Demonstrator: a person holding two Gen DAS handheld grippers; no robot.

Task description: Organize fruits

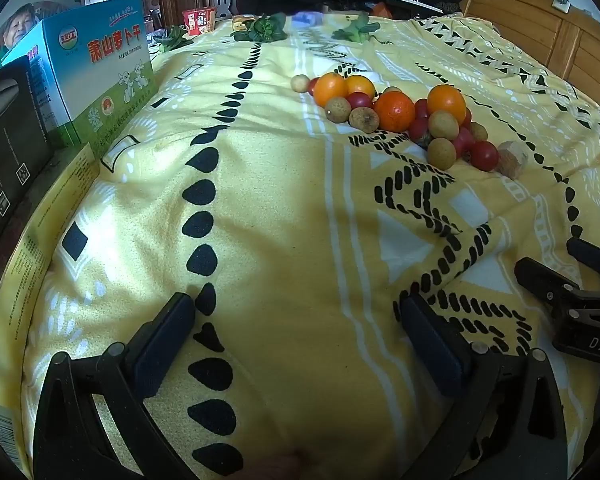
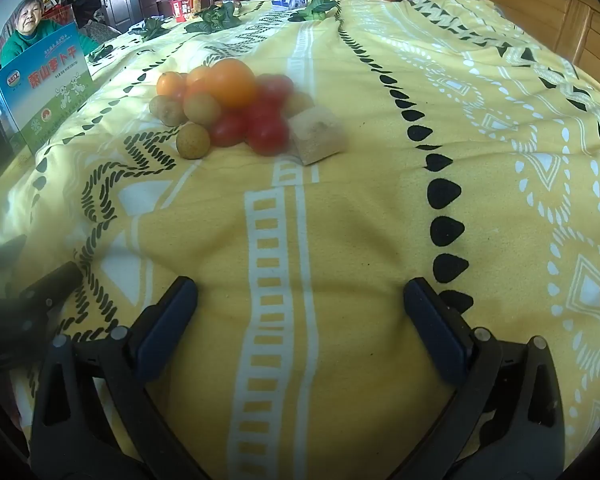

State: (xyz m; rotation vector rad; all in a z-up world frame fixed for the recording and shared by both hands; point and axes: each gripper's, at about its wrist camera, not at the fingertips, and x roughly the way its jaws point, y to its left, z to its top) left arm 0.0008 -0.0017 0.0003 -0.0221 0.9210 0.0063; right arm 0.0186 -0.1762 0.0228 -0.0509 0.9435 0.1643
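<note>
A pile of fruit lies on the yellow patterned cloth (image 1: 284,200): oranges (image 1: 394,111), brown longans (image 1: 442,153) and red cherry tomatoes (image 1: 483,155). The same pile shows in the right wrist view, with a big orange (image 2: 231,82), longans (image 2: 193,141) and tomatoes (image 2: 267,133). A tan cube (image 2: 318,134) lies at the pile's right edge. My left gripper (image 1: 296,344) is open and empty, well short of the pile. My right gripper (image 2: 300,320) is open and empty, also short of the pile, and shows at the left wrist view's right edge (image 1: 572,280).
A blue and green carton (image 1: 96,68) and a black box (image 1: 8,140) stand at the left. Leafy greens (image 1: 260,30) and a red noodle cup (image 1: 199,21) lie at the far end. A person (image 2: 30,24) sits at the far left. A wooden headboard (image 1: 540,32) stands at the right.
</note>
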